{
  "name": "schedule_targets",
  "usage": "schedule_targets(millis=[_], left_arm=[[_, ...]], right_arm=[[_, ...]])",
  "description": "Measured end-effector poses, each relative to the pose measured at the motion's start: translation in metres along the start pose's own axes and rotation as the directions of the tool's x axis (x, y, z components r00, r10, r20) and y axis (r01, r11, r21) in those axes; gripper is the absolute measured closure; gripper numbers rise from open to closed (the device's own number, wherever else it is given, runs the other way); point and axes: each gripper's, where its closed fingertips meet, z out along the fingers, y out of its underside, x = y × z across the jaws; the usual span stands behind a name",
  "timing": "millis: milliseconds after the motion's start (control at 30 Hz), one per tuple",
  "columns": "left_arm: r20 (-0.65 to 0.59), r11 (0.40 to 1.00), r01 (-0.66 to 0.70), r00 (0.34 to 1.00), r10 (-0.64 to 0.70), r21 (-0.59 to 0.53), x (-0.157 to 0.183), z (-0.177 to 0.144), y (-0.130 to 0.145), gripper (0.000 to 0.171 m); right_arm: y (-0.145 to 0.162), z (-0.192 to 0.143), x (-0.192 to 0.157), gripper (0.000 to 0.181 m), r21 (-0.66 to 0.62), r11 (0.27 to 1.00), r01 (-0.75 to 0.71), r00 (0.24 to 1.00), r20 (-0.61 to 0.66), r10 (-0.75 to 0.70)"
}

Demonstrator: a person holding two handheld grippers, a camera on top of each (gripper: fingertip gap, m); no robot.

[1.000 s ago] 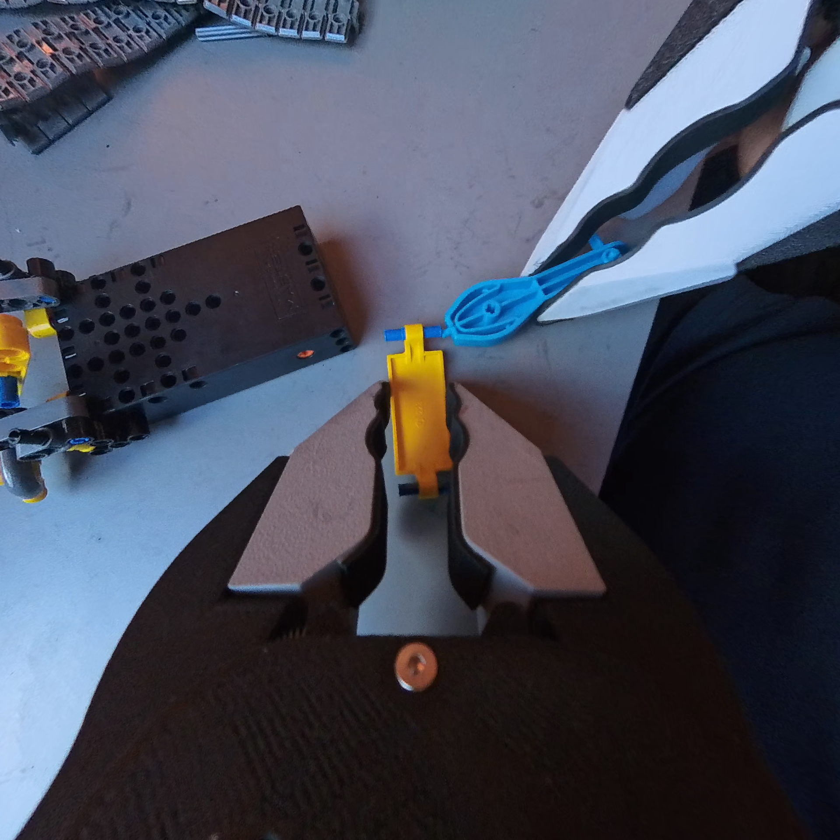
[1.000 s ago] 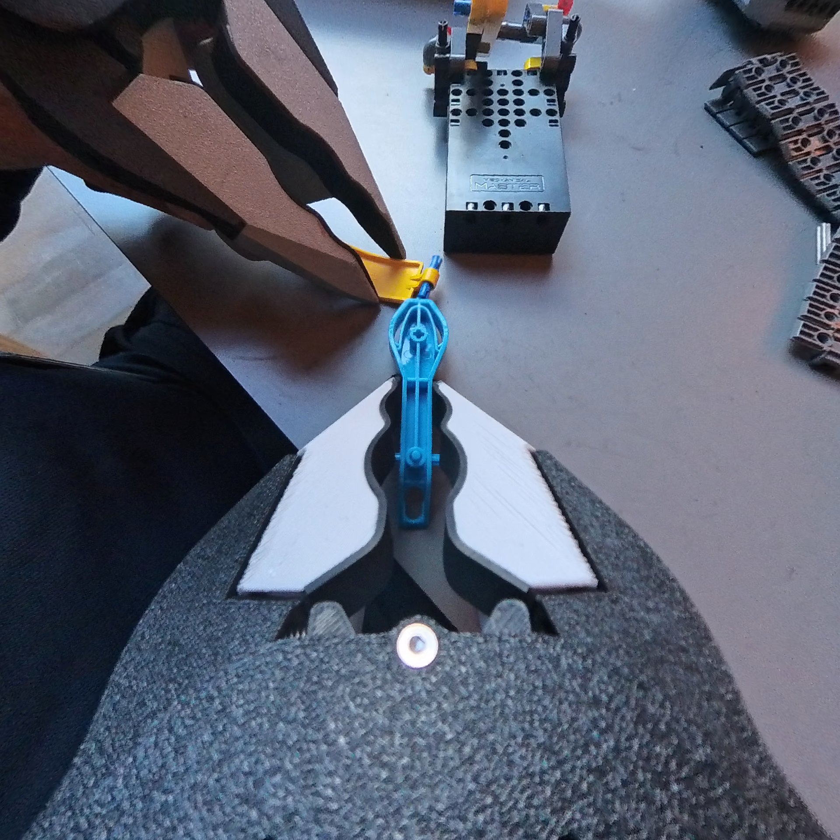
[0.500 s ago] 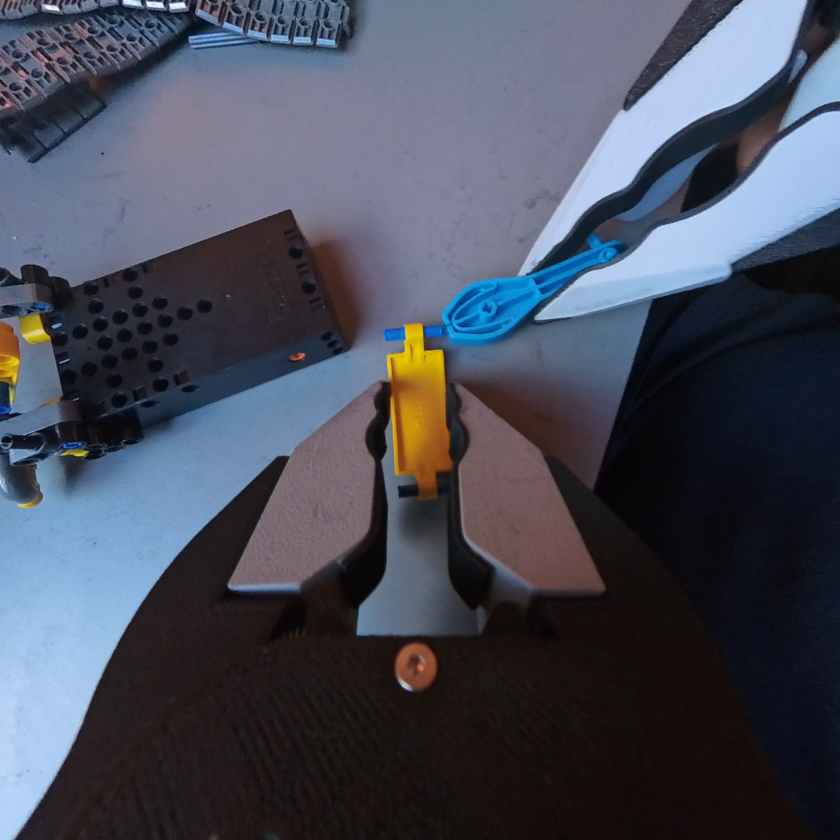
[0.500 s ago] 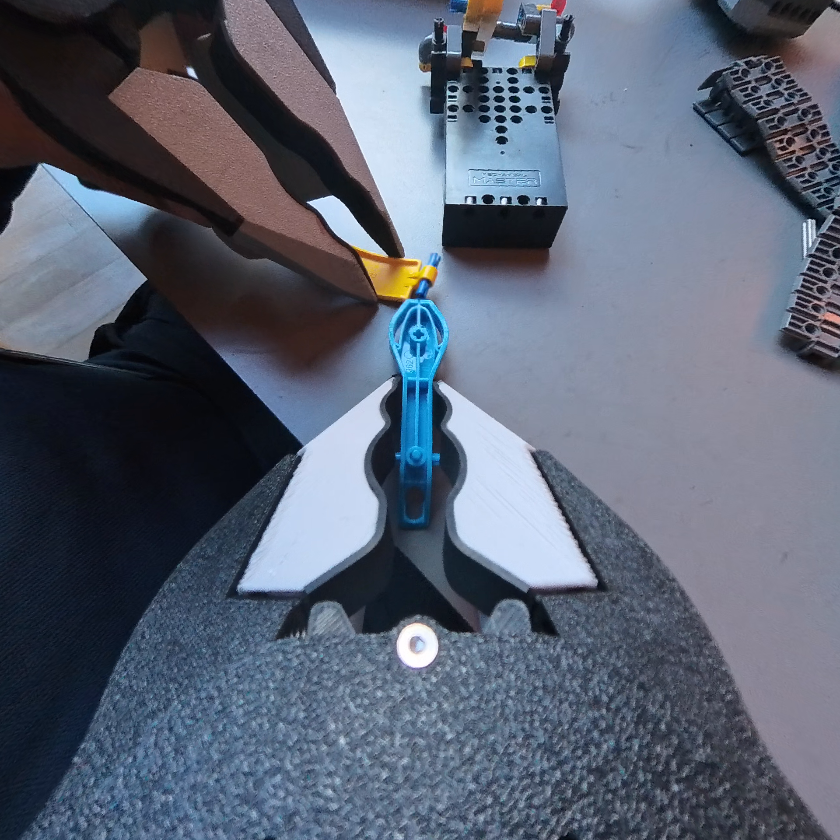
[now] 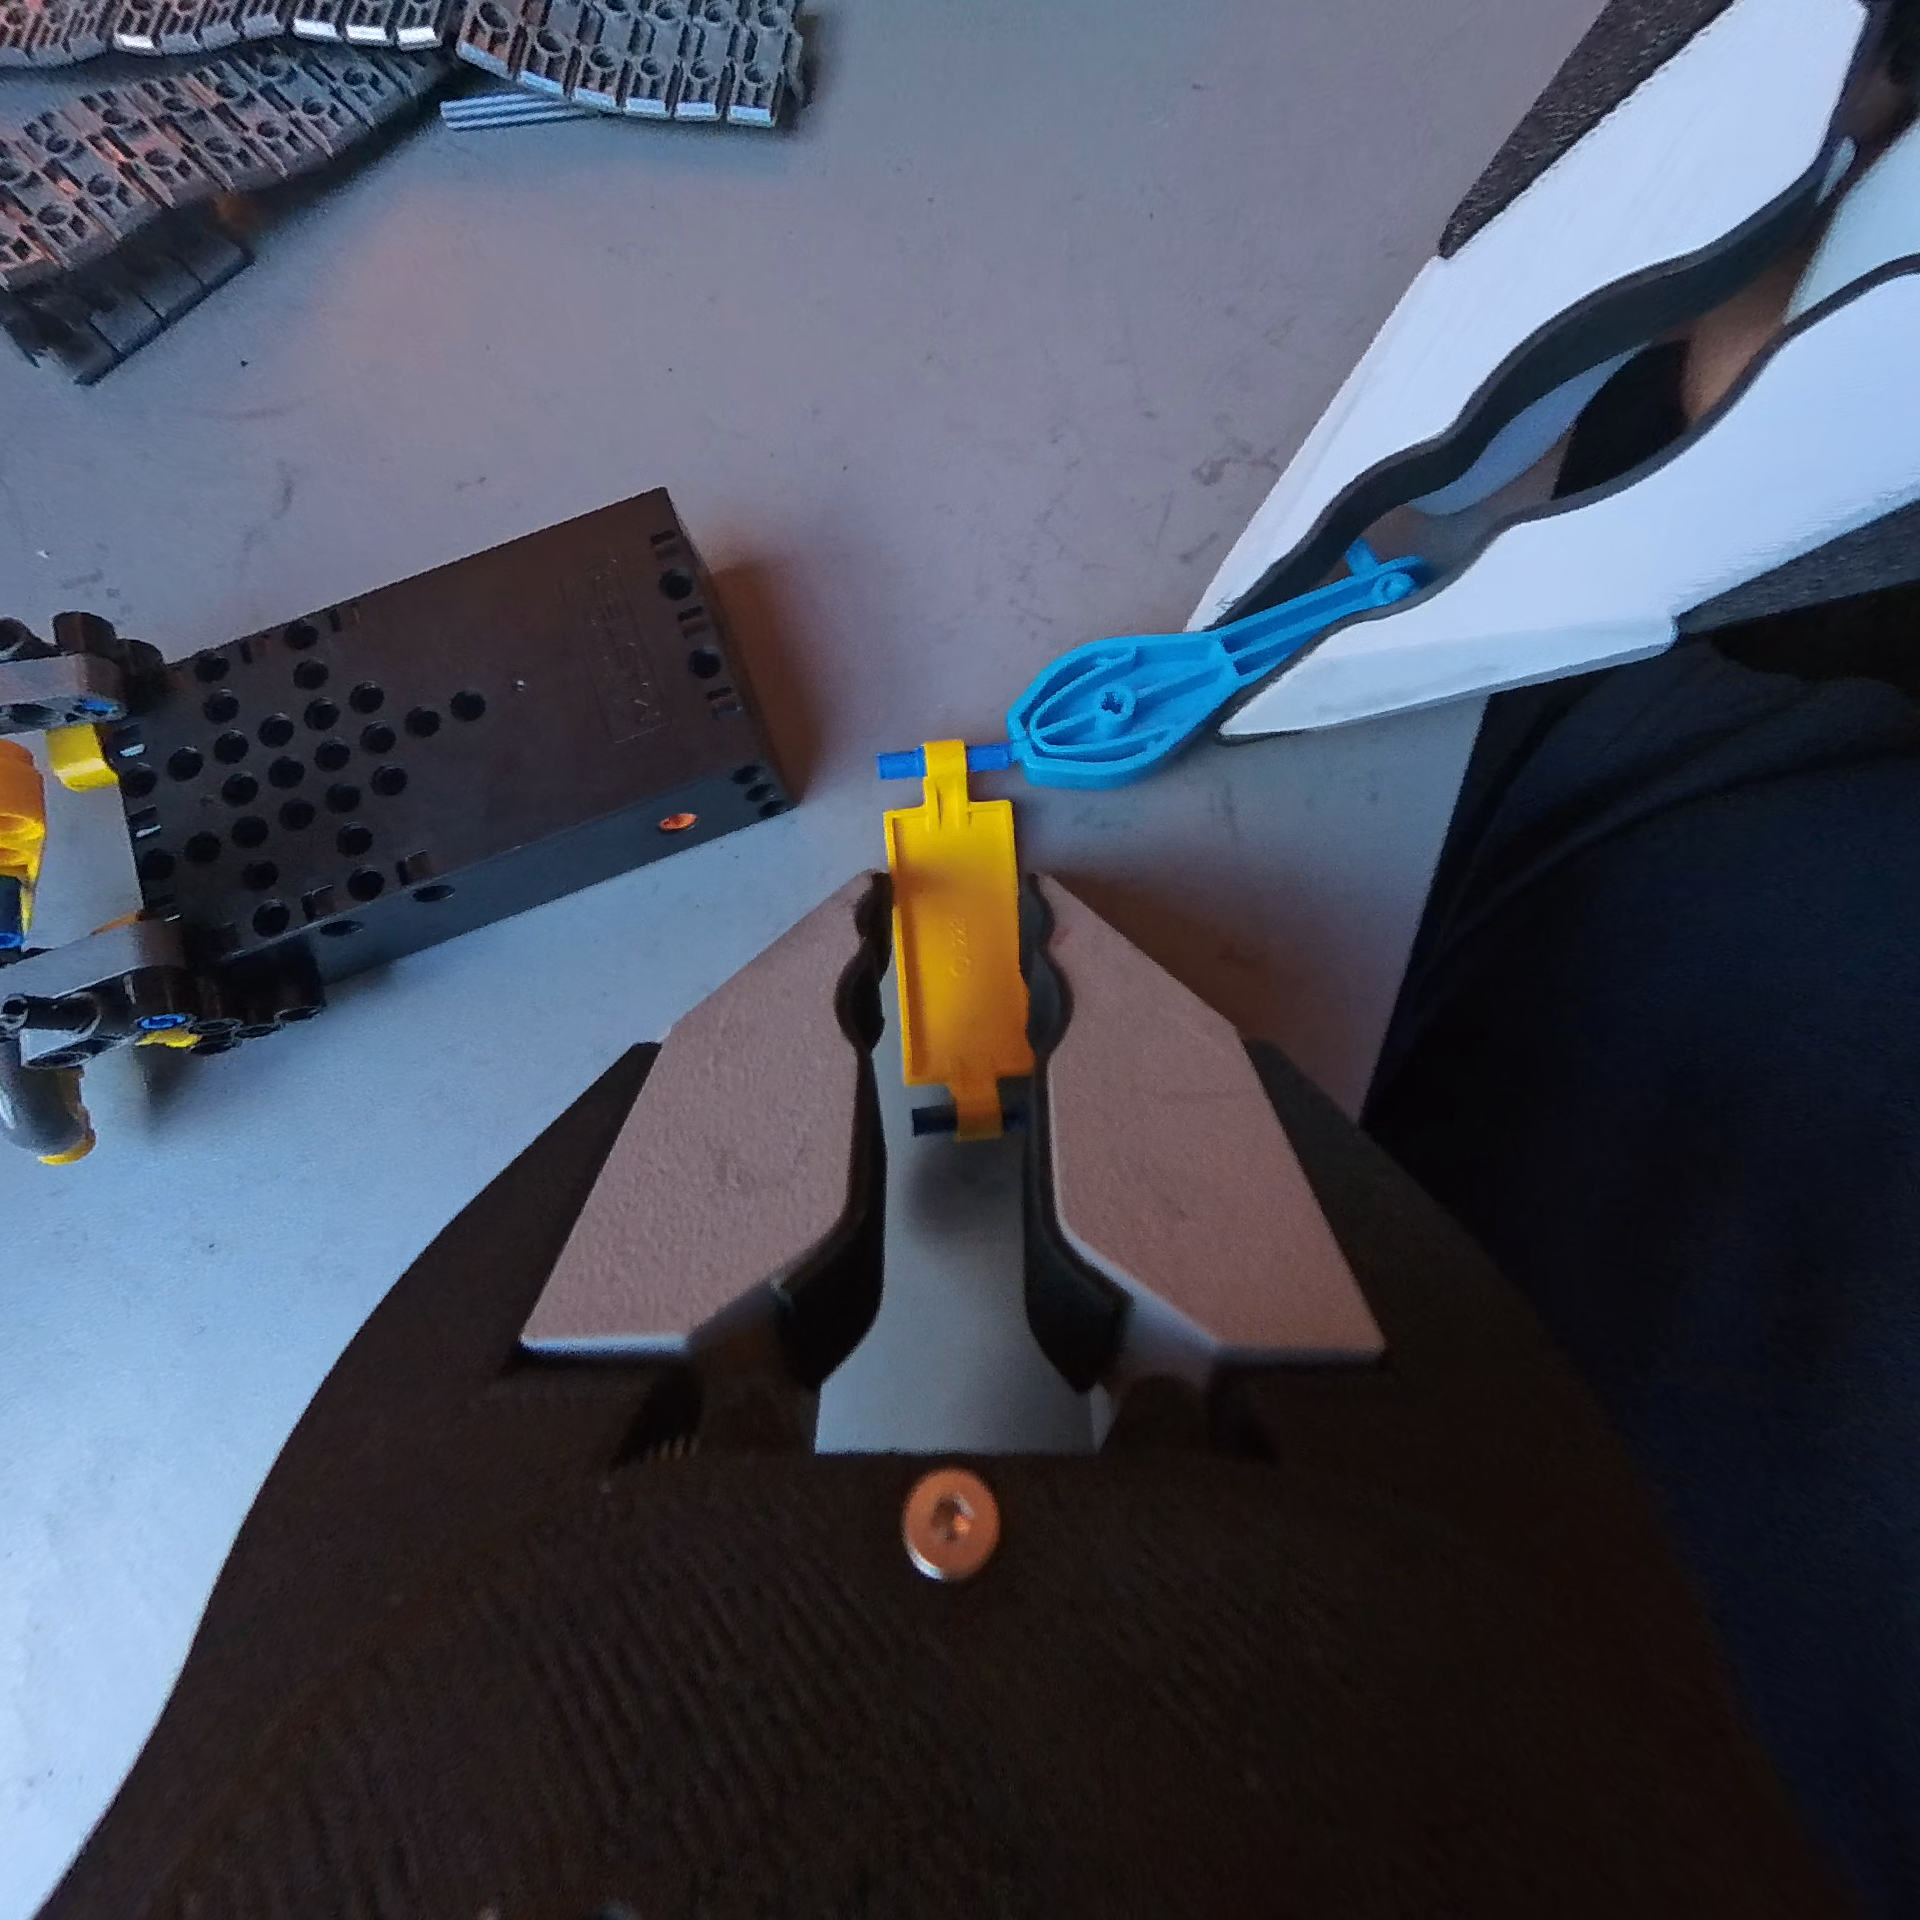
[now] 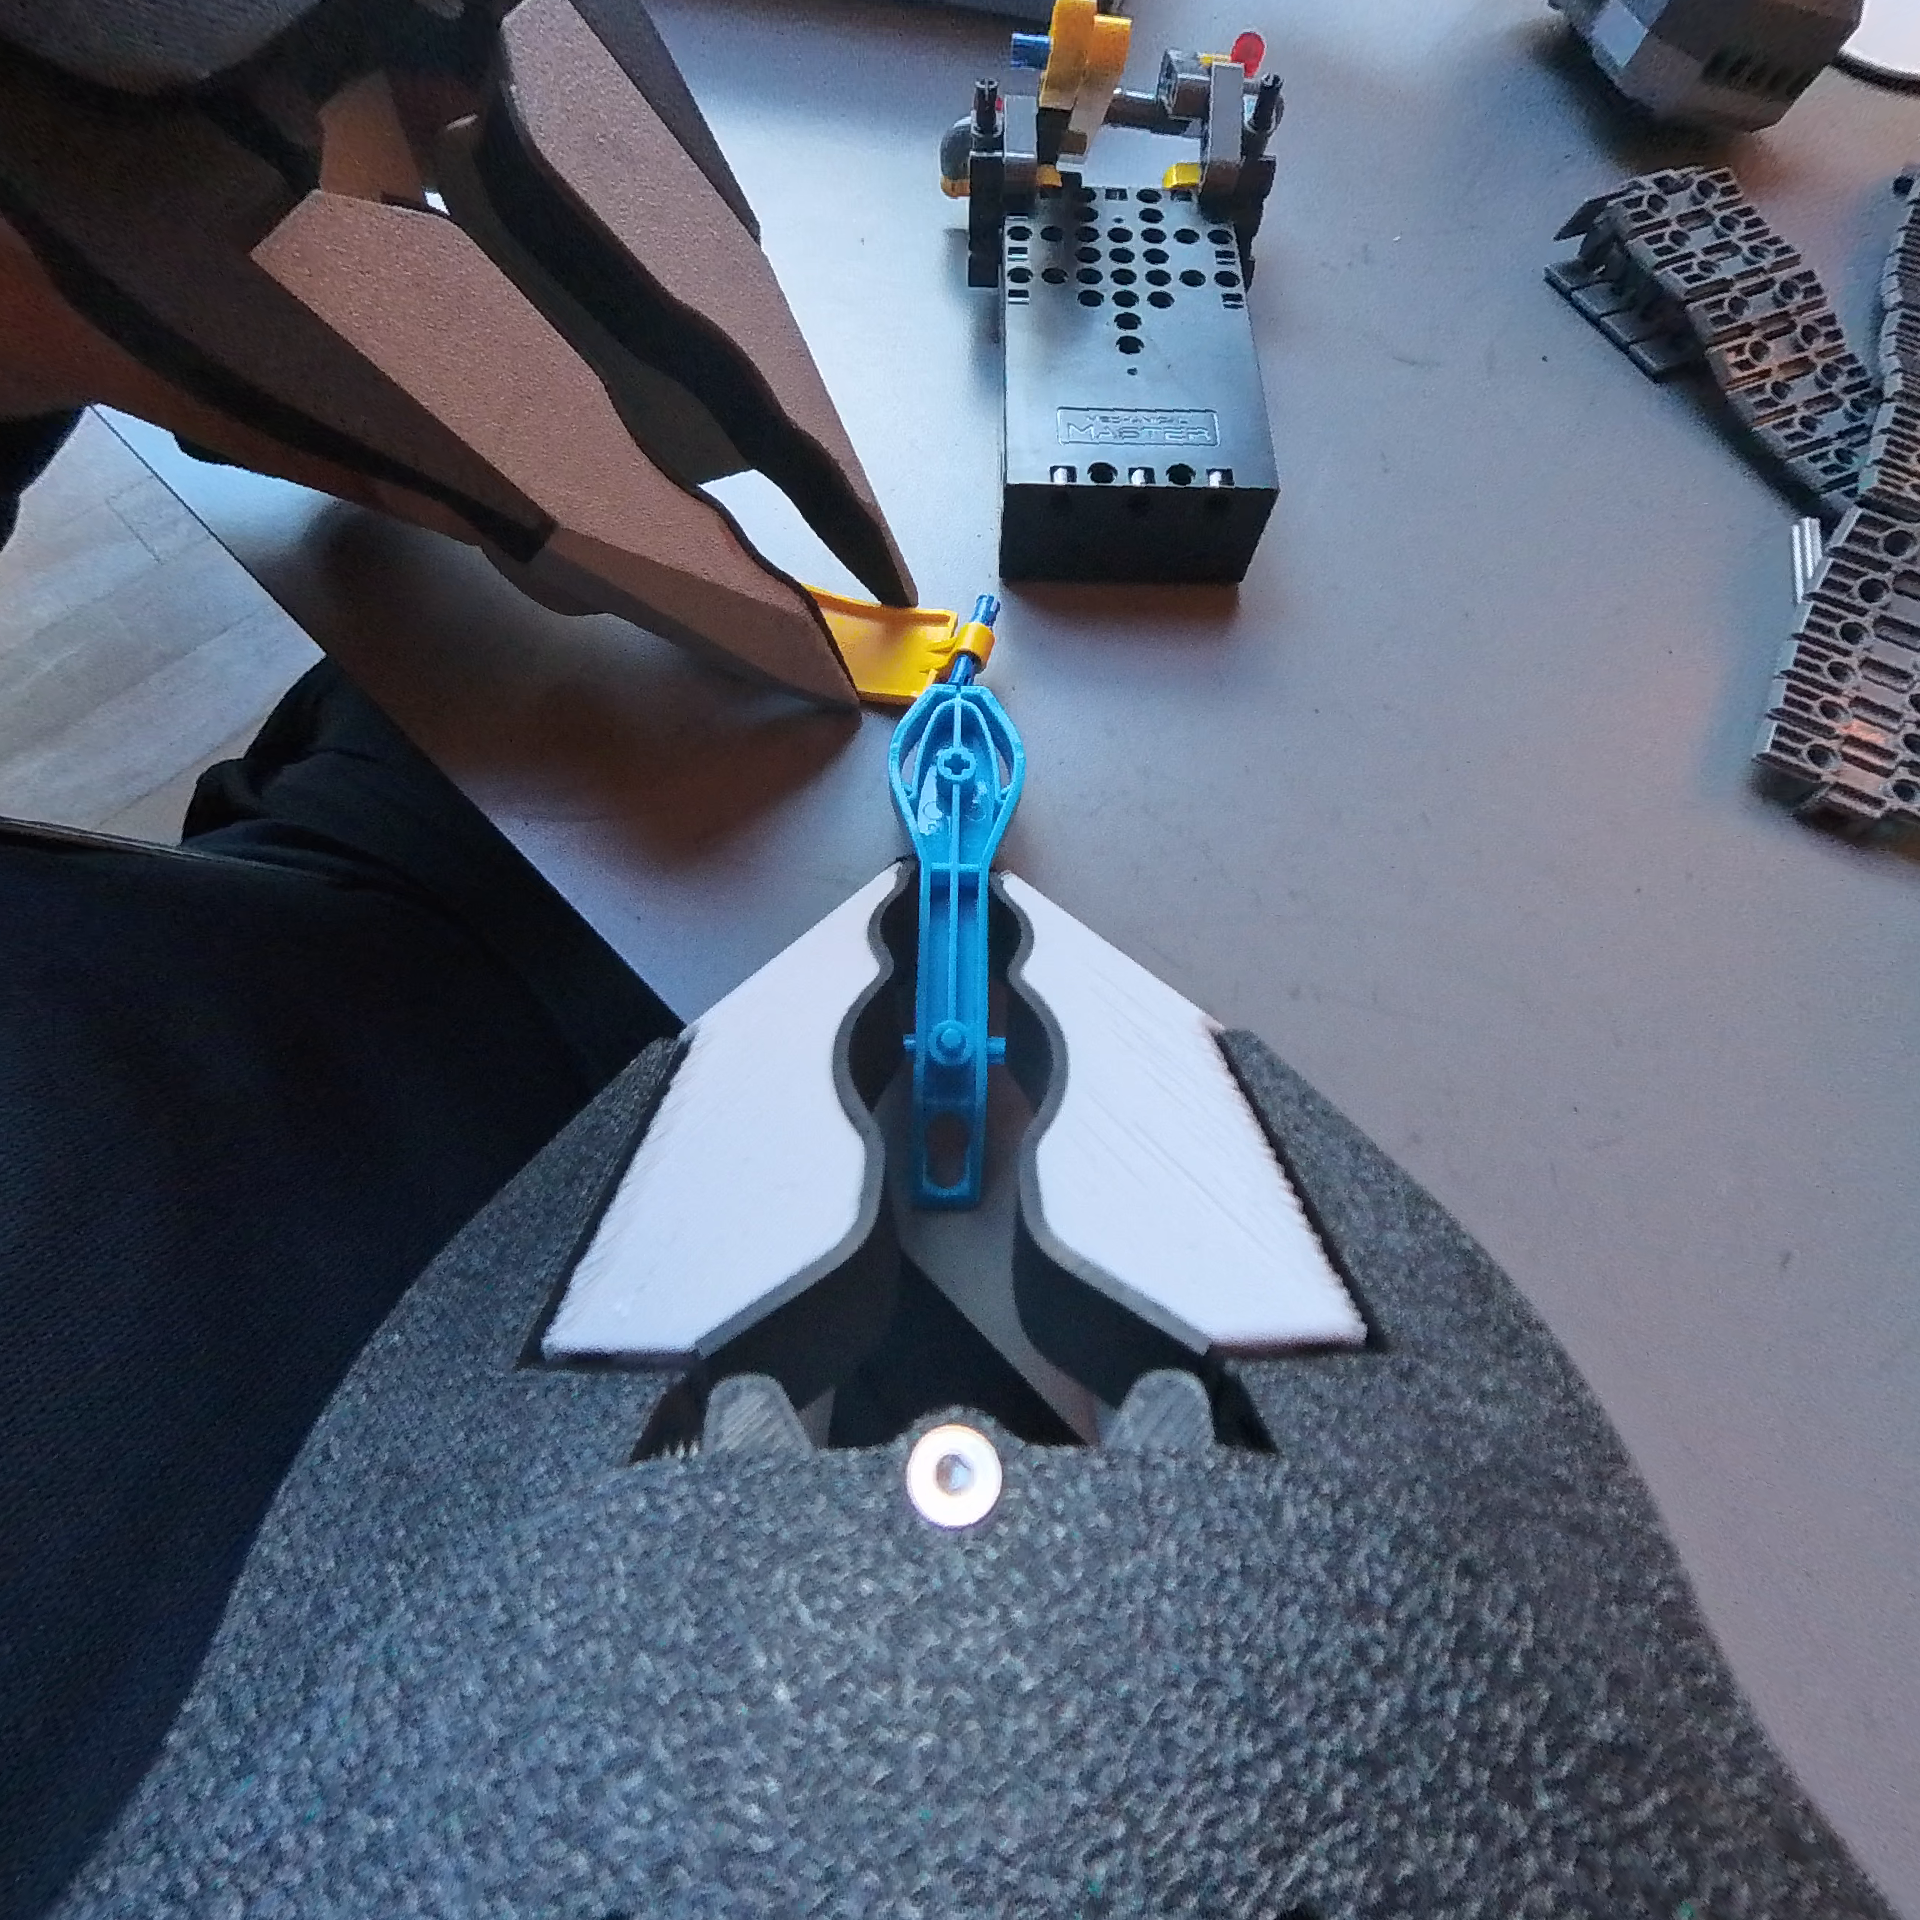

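Claw states first: the left claw [image 5: 956,894] is clenched on a yellow panel [image 5: 961,935], the right claw [image 6: 951,873] on a blue tool [image 6: 951,831]. Beyond, on the bench [image 5: 935,364], lies a black perforated block [image 5: 416,748]. Tool tip seemingly touches the panel's blue pin [image 5: 902,764].

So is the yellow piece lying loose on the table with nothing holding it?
No, the left gripper is shut on the yellow piece, with one finger pressed against each of its long sides.
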Motion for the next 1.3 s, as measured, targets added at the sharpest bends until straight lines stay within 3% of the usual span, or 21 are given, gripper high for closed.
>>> schedule_targets(millis=[700,1300], left_arm=[[-0.070,0.999,-0.032,0.997,0.035,0.041,0.000,0.006,-0.006,0.148],[-0.040,0.994,-0.097,0.994,0.099,0.058,-0.002,0.008,-0.007,0.148]], right_arm=[[0.003,0.003,0.003,0.171,-0.062,0.998,0.016,1.000,0.013,-0.015],[-0.004,0.013,0.007,0.171,-0.074,0.994,0.077,0.997,-0.014,-0.078]])
